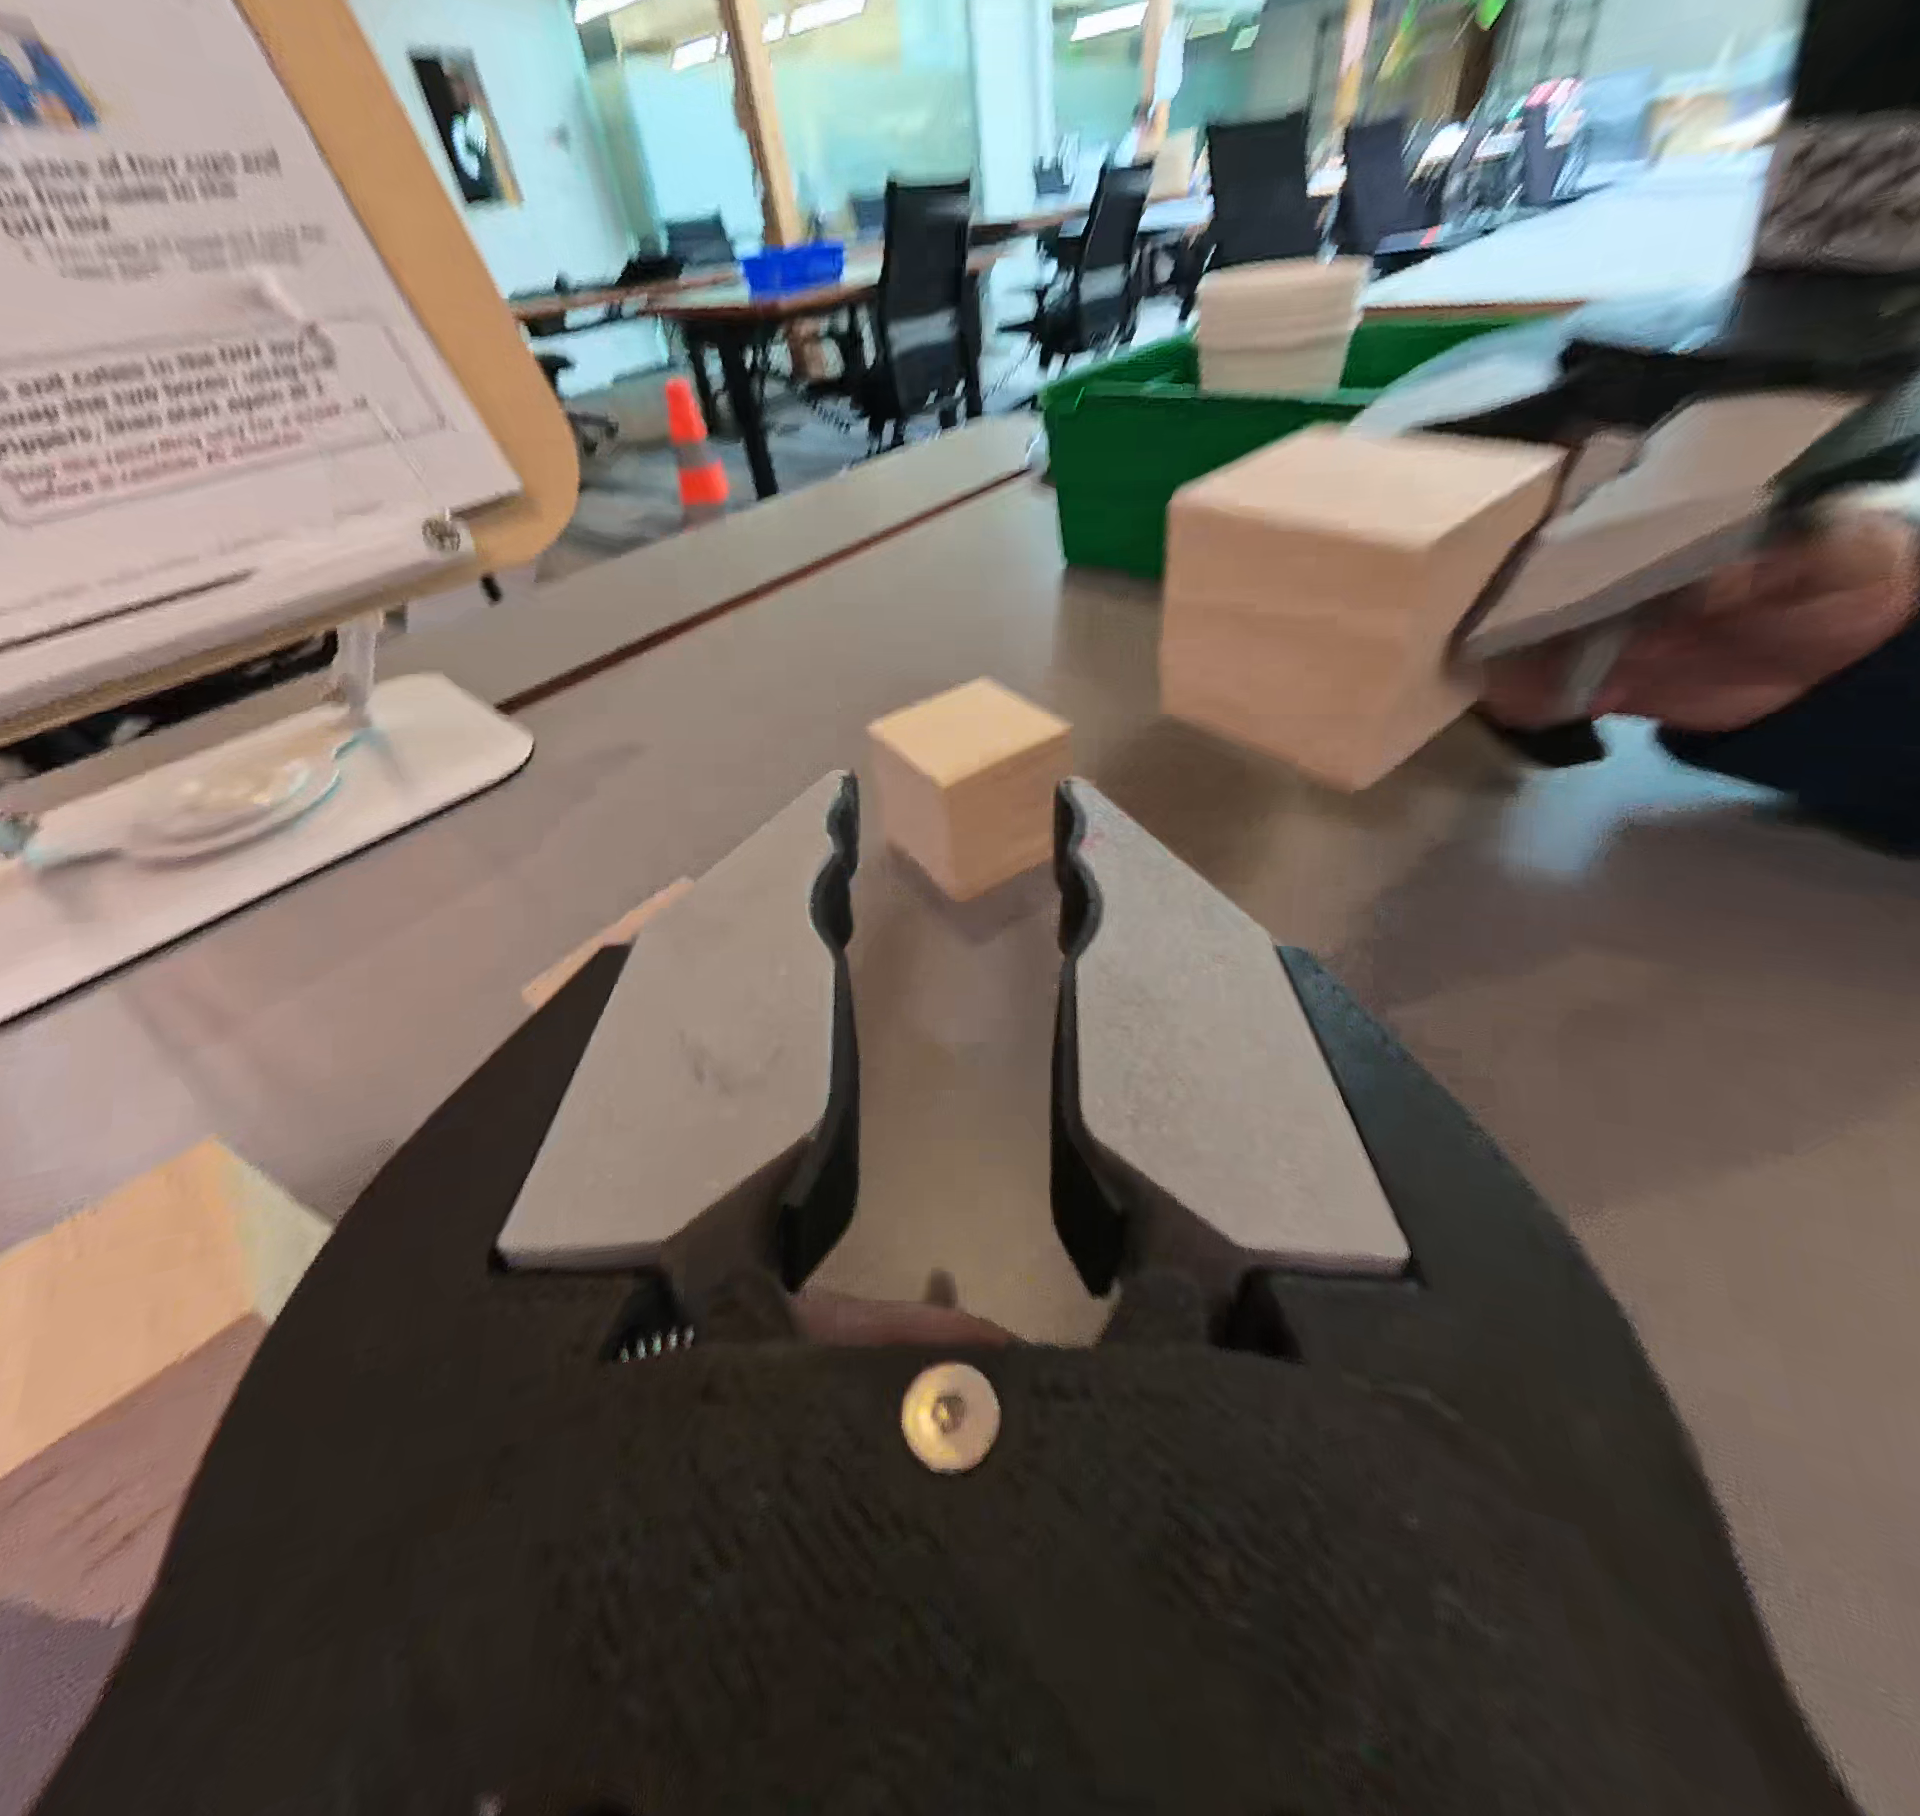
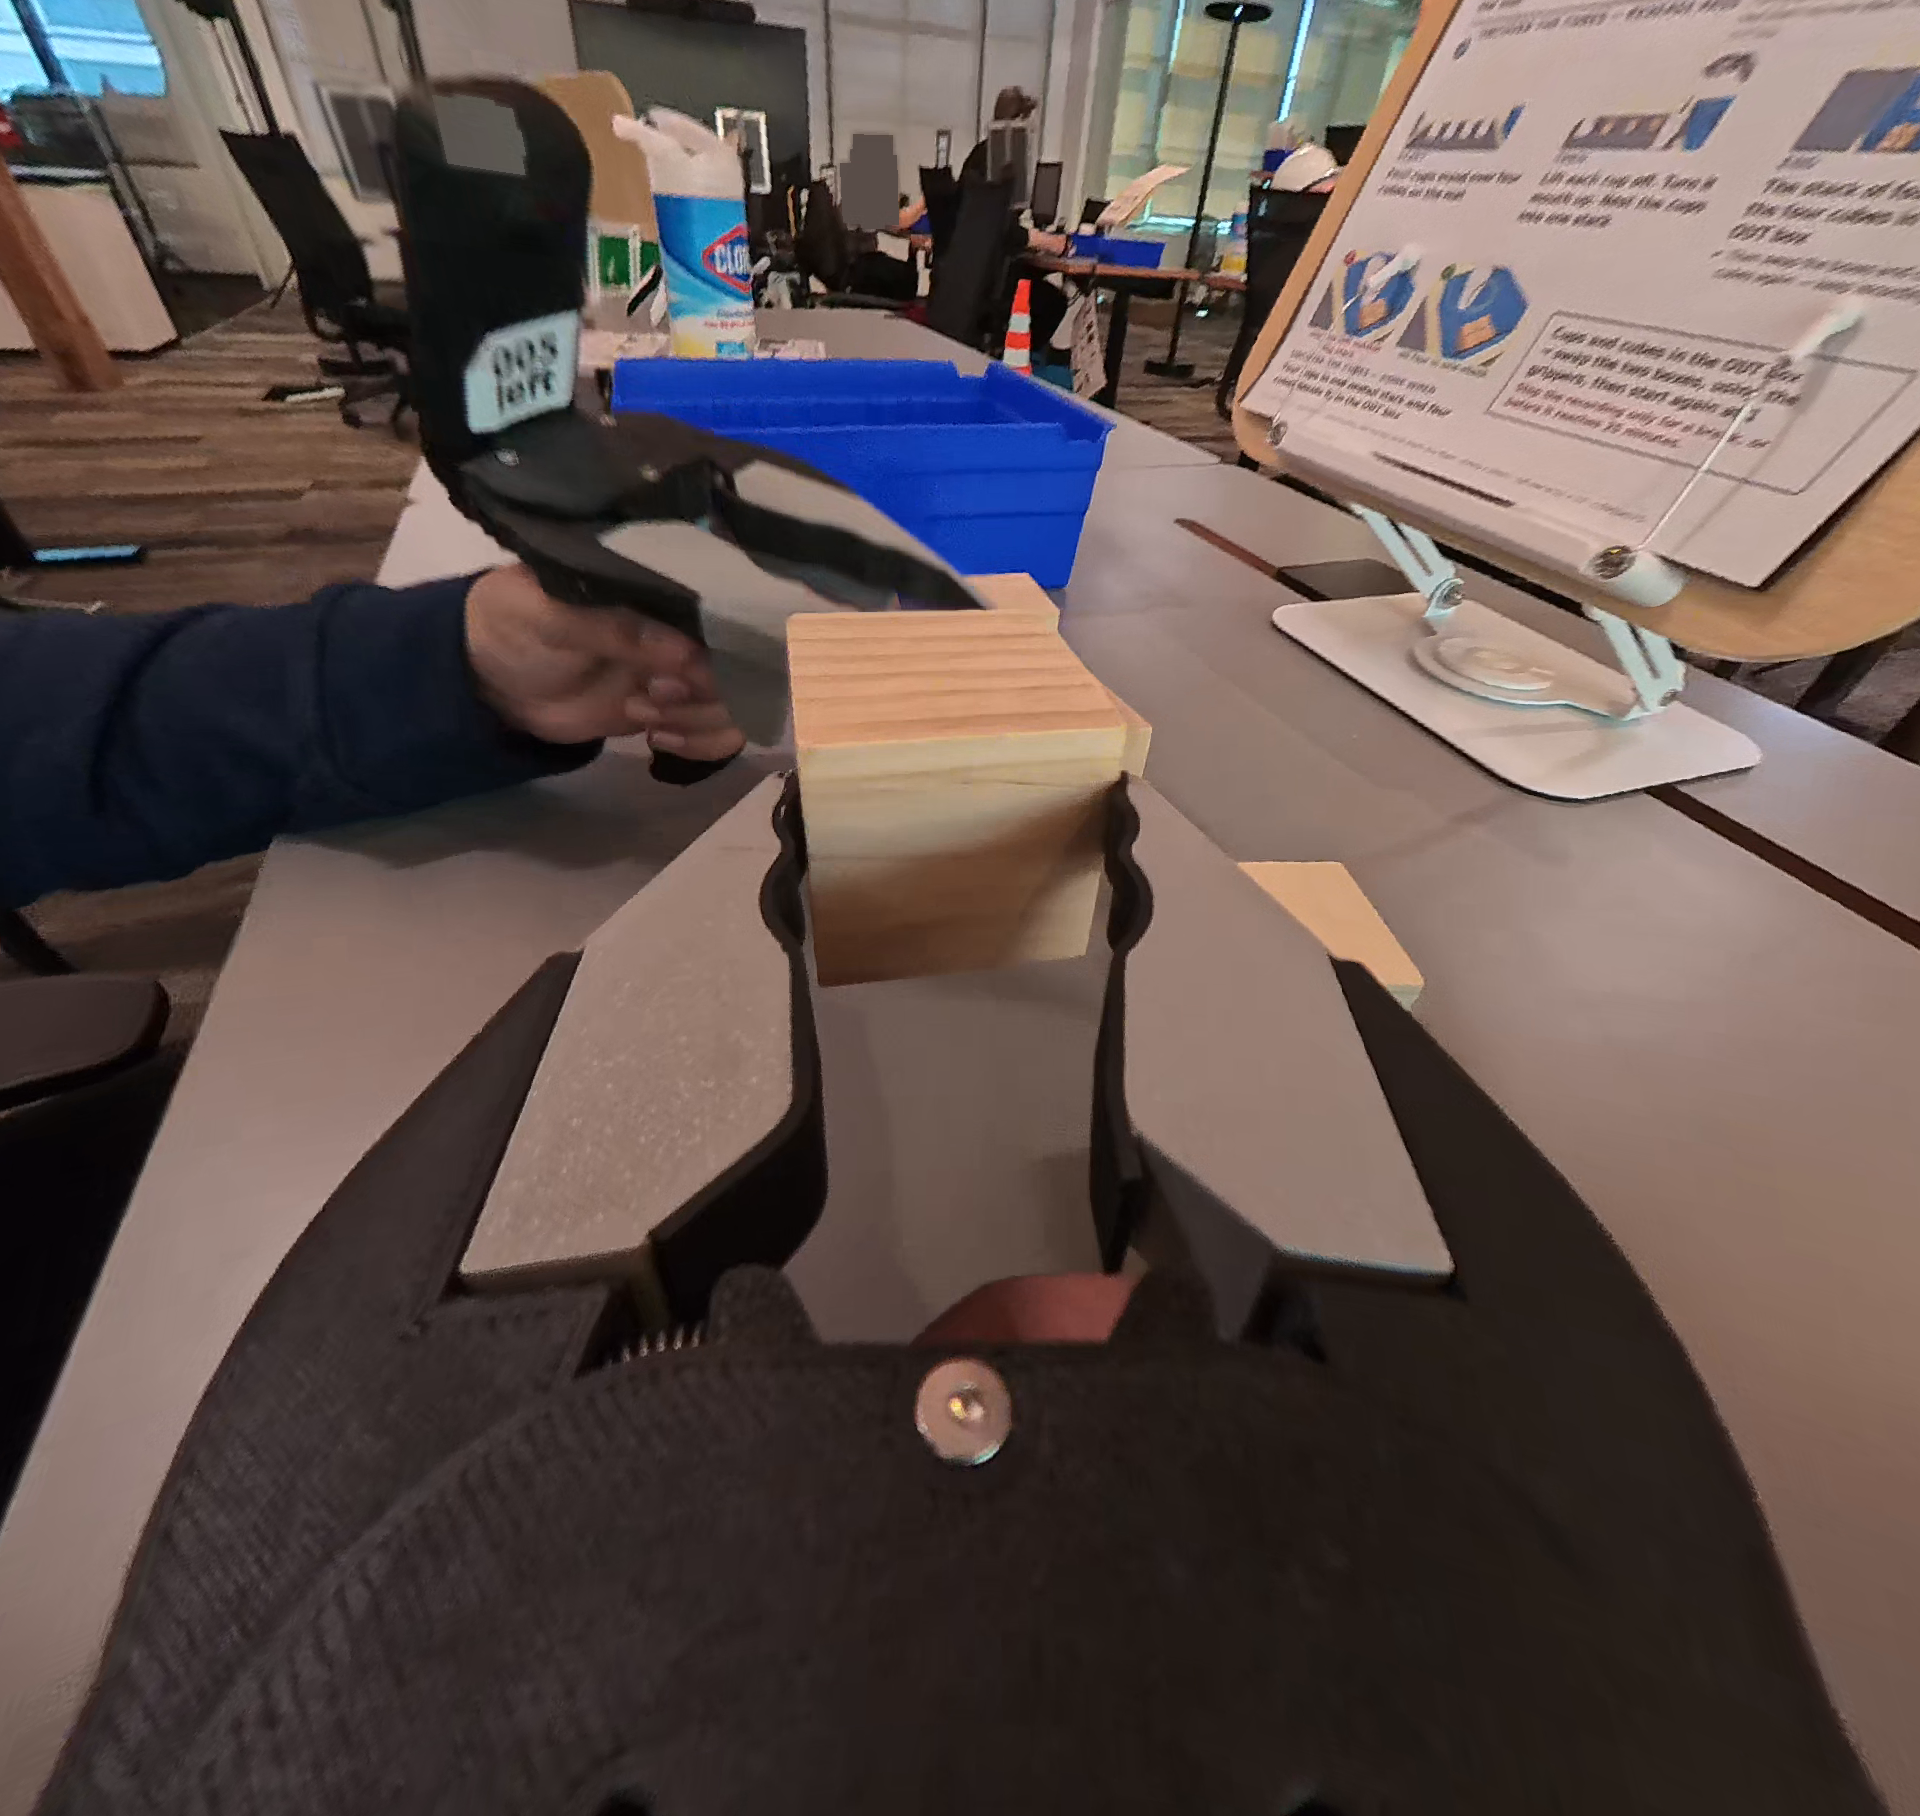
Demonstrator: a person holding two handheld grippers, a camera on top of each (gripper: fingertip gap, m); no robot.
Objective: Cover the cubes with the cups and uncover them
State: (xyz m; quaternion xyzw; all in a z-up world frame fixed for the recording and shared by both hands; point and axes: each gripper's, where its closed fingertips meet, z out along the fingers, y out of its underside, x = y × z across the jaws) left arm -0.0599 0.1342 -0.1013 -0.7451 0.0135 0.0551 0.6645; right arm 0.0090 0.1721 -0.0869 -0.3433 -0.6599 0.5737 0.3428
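In the left wrist view a small wooden cube (image 1: 966,790) stands on the grey table (image 1: 1558,1091) just beyond my left gripper (image 1: 956,810). That gripper is open, its pads are clear of the cube, and nothing is in its grasp. My right gripper (image 2: 951,831) is shut on a big wooden box-shaped cup (image 2: 945,779), with both pads pressed on its sides, low over the table. The left wrist view shows the same cup (image 1: 1330,603) to the right of the cube, with the right gripper (image 1: 1621,540) against it. The left gripper (image 2: 821,561) shows blurred behind the cup in the right wrist view.
A green bin (image 1: 1122,478) holds a stack of wooden cups (image 1: 1278,322). A blue bin (image 2: 883,457) stands at the back. A document stand (image 2: 1558,312) is on the right, also in the left wrist view (image 1: 208,312). More wooden pieces (image 1: 125,1288) (image 2: 1330,914) lie near the grippers.
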